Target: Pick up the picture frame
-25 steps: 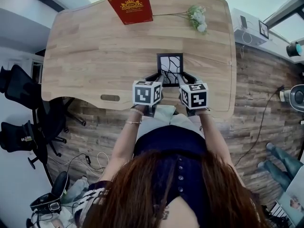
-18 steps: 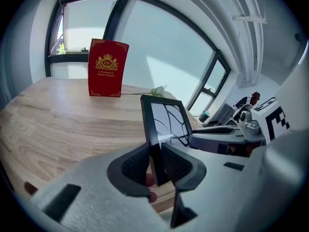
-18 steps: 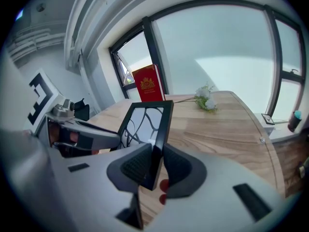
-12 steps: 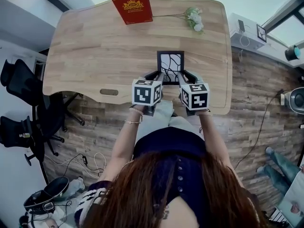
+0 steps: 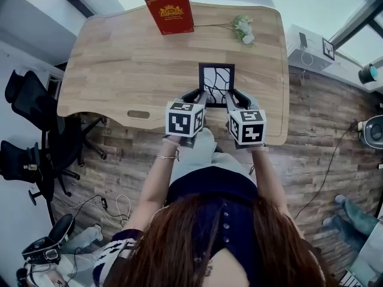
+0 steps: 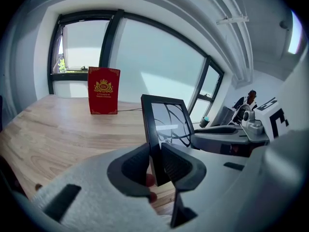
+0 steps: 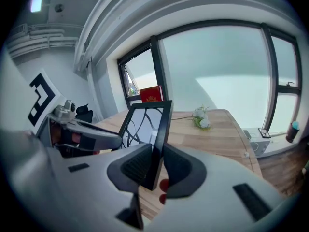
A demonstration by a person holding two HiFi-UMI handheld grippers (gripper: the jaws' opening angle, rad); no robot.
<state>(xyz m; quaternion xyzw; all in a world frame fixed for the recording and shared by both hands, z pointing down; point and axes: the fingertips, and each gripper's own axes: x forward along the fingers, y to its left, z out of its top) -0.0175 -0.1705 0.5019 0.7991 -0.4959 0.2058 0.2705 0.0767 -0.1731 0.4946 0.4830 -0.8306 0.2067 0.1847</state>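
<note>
The lift is best kept level, with equal pressure on both sides, so the picture frame is not twisted. It is held upright over the near edge of the bench. Its left edge is clamped by the left gripper and its right edge by the right gripper, both angled forward and slightly down.

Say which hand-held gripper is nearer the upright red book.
Left hand-held gripper: clamped on the black picture frame's edge nearer the book; right hand-held gripper on the opposite edge.
</note>
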